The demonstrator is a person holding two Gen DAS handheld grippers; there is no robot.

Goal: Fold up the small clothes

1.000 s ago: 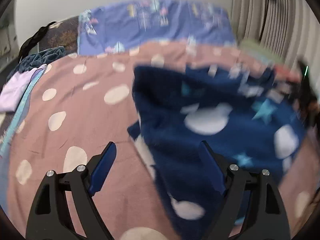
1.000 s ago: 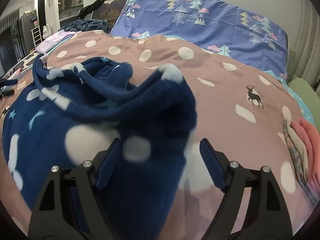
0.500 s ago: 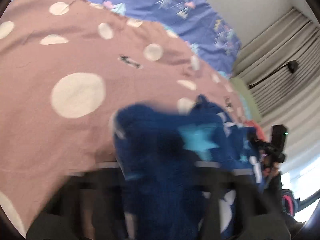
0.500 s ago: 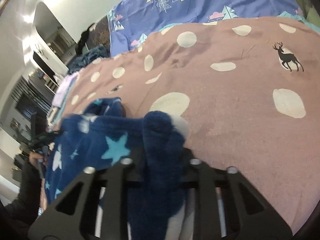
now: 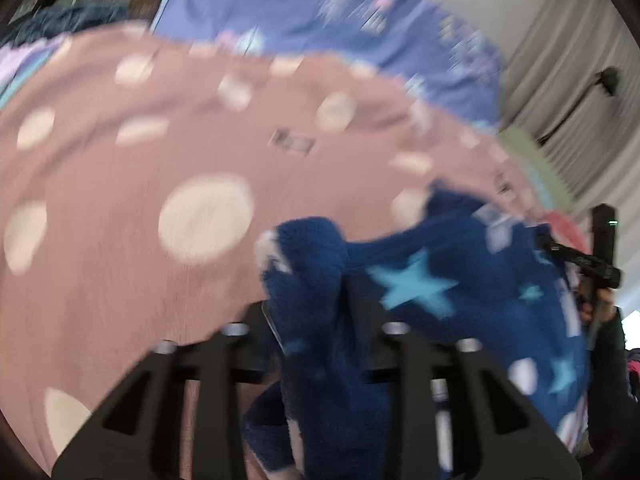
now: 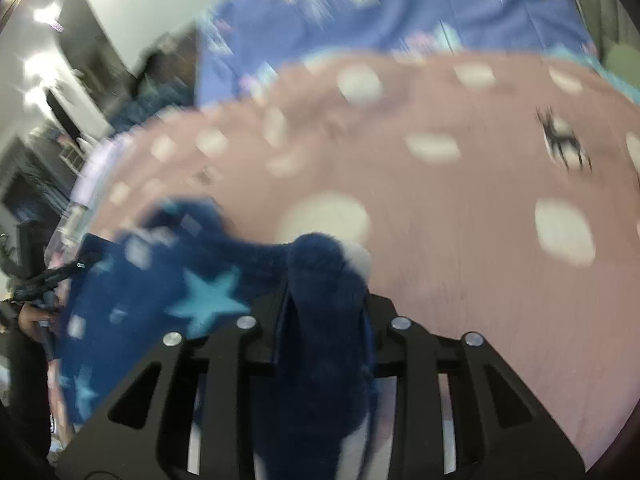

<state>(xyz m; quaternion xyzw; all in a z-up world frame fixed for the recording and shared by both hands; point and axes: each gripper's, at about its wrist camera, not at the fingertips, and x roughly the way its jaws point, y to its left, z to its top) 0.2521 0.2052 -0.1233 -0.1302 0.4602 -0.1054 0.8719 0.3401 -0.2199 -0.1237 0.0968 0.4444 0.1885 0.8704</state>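
Note:
A navy fleece garment with light-blue stars and white dots is stretched between my two grippers above a pink dotted bedspread. My left gripper has a thick fold of the fleece bunched between its fingers. Its jaws are opening, and the cloth still touches both pads. In the right wrist view the garment runs off to the left. My right gripper has another fold filling its gap; its jaws are opening too, with the pads still on the fleece. Both views are blurred.
The pink bedspread stretches ahead of both grippers. Blue tree-print bedding lies at the back. Grey curtains hang at the right, with pink folded clothes below them. Dark furniture stands at the left.
A second ago both grippers stood open over the garment. They have since closed on folds of it, and both views have rolled and tilted. Little differs from half a second ago.

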